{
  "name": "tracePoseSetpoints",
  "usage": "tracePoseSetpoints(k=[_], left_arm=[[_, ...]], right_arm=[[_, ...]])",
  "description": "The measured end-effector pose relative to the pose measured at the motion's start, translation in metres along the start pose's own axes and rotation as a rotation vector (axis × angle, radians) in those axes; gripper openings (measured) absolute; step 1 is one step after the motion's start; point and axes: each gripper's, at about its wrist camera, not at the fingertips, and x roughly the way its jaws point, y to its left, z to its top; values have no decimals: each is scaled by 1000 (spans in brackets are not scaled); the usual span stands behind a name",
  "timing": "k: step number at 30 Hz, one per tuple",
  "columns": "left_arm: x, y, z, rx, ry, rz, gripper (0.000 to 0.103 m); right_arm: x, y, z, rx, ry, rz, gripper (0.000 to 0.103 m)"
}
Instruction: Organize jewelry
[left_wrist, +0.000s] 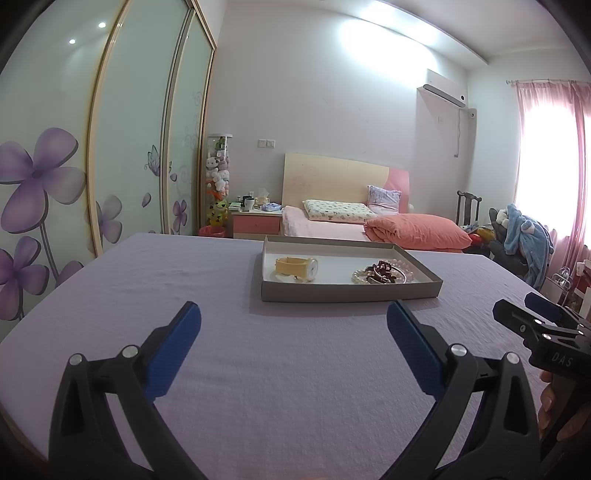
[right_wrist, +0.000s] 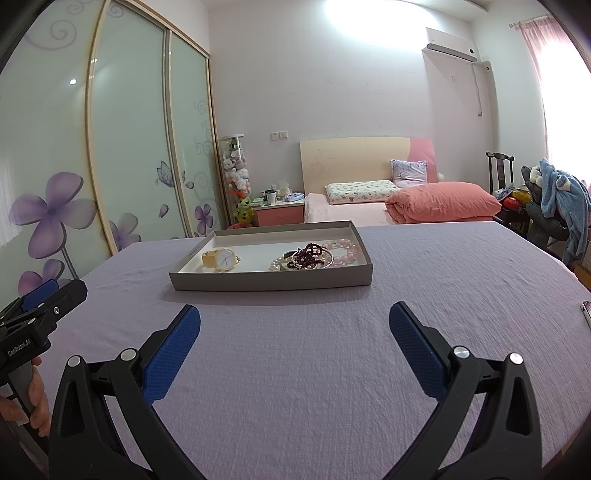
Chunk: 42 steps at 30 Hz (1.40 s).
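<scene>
One shallow grey tray (left_wrist: 351, 291) sits on the lilac tablecloth (left_wrist: 258, 369), ahead of both grippers and well apart from them. It holds one yellow watch (left_wrist: 297, 268) at its left end, standing on edge with its white face turned right. At the tray's right end lies a tangled heap: one white pearl bracelet (left_wrist: 360, 277), one pink bead bracelet (right_wrist: 345, 253), one dark red bead string (right_wrist: 308, 254) on top, and a thin silver bangle (right_wrist: 325, 264). The pieces touch and overlap; I cannot tell whether more lie under them.

There are two grippers. The left gripper (left_wrist: 293, 321) hangs over the cloth with its blue-padded jaws spread wide and nothing between them. The right gripper (right_wrist: 294, 321) is likewise spread wide and empty.

The right wrist view shows the pink beads and bangle clearly; in the left wrist view they merge into the heap. Each view catches the other gripper at its edge, with a hand (right_wrist: 35, 402) on the handle.
</scene>
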Motion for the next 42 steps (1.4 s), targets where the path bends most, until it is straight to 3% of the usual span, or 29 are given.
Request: tracePoseSetpoints(k=[42], left_arm=[[0, 0, 0, 1, 1, 0, 99]], right_arm=[[0, 3, 3, -1, -2, -1, 101]])
